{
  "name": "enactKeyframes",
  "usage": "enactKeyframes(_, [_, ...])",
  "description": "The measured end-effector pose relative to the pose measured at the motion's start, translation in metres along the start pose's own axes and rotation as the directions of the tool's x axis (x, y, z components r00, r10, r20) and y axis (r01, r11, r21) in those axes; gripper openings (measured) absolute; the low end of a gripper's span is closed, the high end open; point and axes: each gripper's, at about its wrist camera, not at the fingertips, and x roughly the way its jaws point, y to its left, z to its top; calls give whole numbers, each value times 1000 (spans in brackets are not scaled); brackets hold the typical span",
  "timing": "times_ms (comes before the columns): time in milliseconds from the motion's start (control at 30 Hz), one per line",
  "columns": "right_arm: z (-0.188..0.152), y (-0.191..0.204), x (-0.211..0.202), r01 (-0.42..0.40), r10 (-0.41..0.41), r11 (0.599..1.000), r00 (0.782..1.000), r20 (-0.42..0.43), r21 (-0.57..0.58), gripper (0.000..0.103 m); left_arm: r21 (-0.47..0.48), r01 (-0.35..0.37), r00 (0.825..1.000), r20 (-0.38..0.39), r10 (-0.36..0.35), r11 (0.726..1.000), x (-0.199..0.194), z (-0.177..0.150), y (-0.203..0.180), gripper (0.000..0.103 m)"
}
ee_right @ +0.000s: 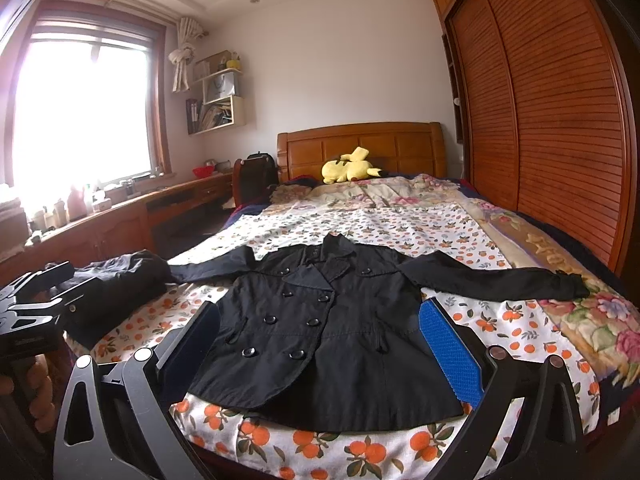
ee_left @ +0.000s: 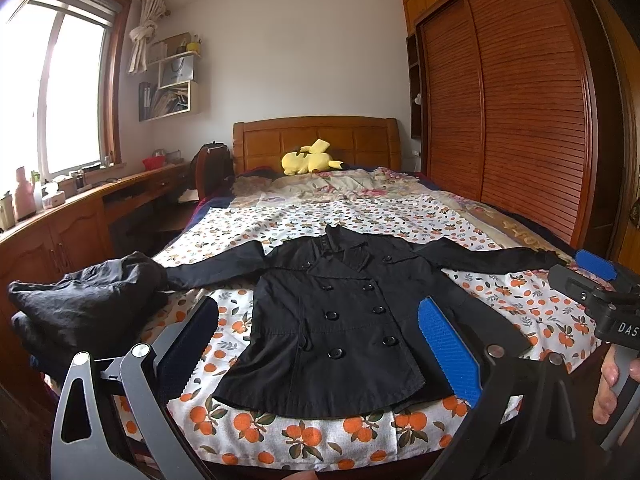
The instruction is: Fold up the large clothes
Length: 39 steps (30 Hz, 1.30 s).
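Coat: the black double-breasted cotton coat [ee_left: 340,312] lay flat, front up, sleeves spread, on the orange-print bedsheet [ee_left: 304,436].
Left gripper [ee_left: 320,352]: you held it spread, empty, above the coat's hem.
Right gripper [ee_right: 320,352]: likewise spread, empty.
Dark crumpled garment [ee_left: 88,300]: beside the coat's sleeve.

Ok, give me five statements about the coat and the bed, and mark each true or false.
1. The black coat lies spread flat on the bed, both sleeves stretched out to the sides. True.
2. The coat is unbuttoned and open. False: it is buttoned up the front.
3. A yellow plush toy lies by the headboard. True.
4. The right tongs are shut on the coat's hem. False: they are open and hold nothing.
5. The left tongs grip a sleeve. False: they are open and empty, above the foot of the bed.
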Motion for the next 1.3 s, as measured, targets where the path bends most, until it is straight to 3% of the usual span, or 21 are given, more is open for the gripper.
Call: enactKeyframes(1300, [1,-1,0,1,-1,1000,1000,-2,0,97,3,2,1000,-1,-2,1000,2,-2,0,101])
